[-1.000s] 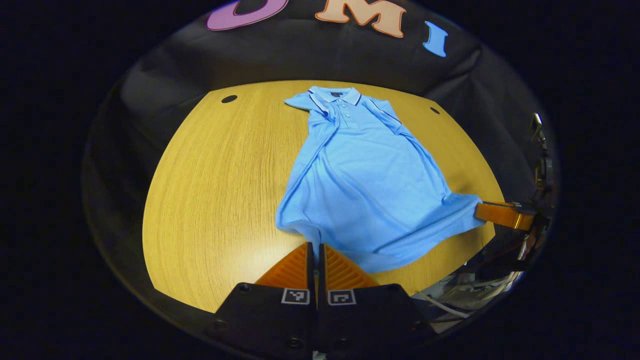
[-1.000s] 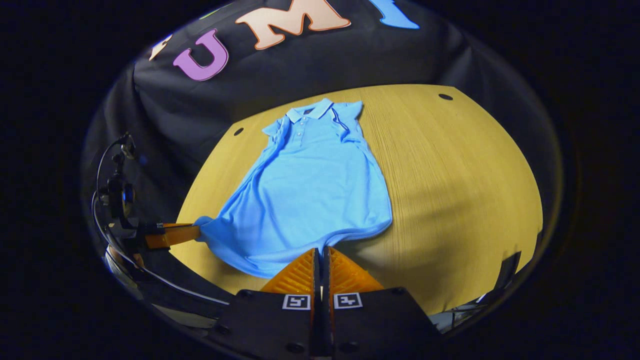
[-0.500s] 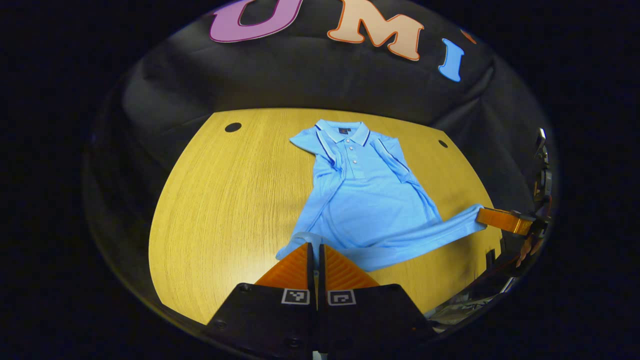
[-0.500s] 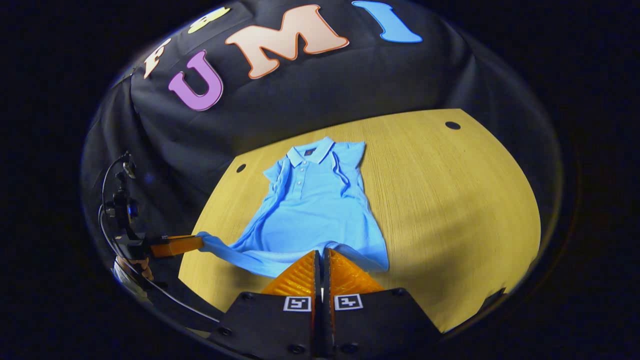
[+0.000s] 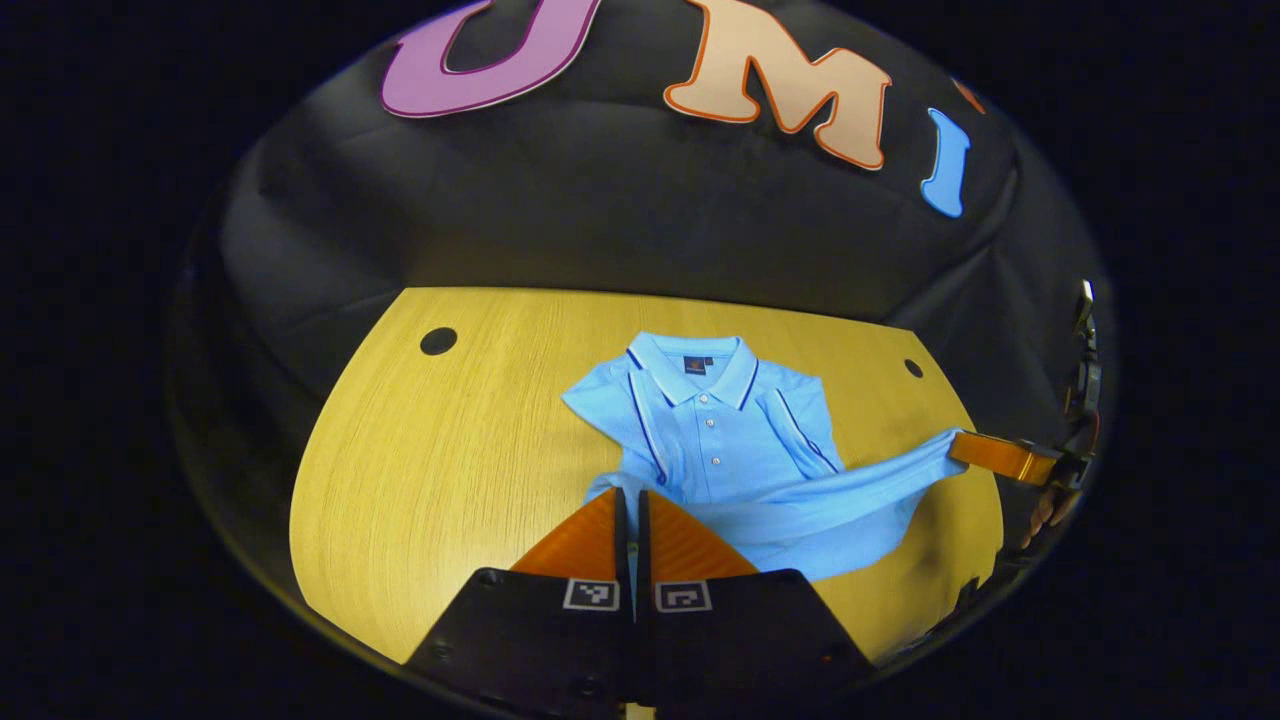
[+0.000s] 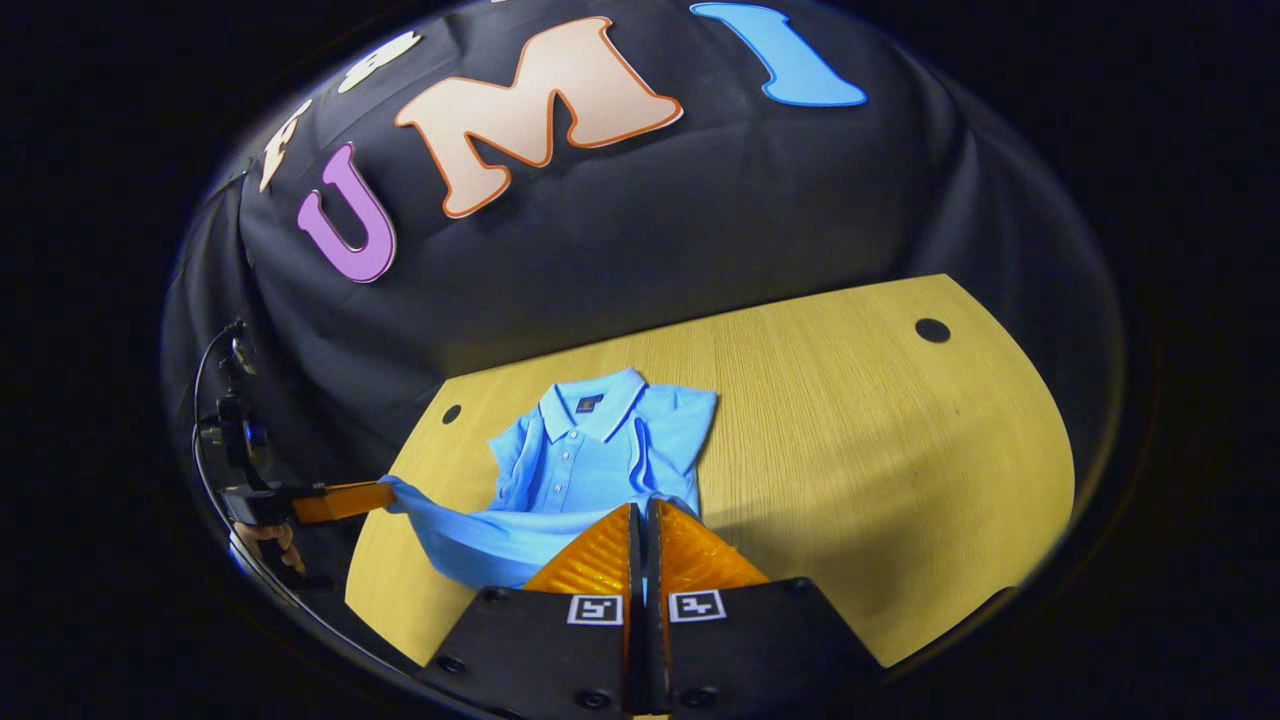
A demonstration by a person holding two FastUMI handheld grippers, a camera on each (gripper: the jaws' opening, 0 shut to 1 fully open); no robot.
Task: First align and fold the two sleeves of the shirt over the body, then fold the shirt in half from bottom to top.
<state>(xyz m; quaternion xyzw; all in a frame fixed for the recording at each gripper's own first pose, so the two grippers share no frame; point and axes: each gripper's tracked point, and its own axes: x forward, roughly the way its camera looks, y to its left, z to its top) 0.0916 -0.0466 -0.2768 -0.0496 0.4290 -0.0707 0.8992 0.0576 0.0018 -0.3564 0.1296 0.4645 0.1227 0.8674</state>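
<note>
Both grippers pinch the shirt's [image 5: 720,440] bottom hem [image 5: 830,490], lifted taut: the left gripper [image 5: 629,500] and the right gripper [image 6: 645,515] hold opposite corners. The collar [image 5: 692,365] lies straight ahead on the table [image 5: 430,470], so the fold likely runs toward it.

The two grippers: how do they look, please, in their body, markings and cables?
Each gripper, left and right, has a black body with two wedge-shaped, ribbed fingers. Each finger base carries a small square black-and-white marker. Seen from the right gripper view, the left gripper has a thin black cable looping above it.
</note>
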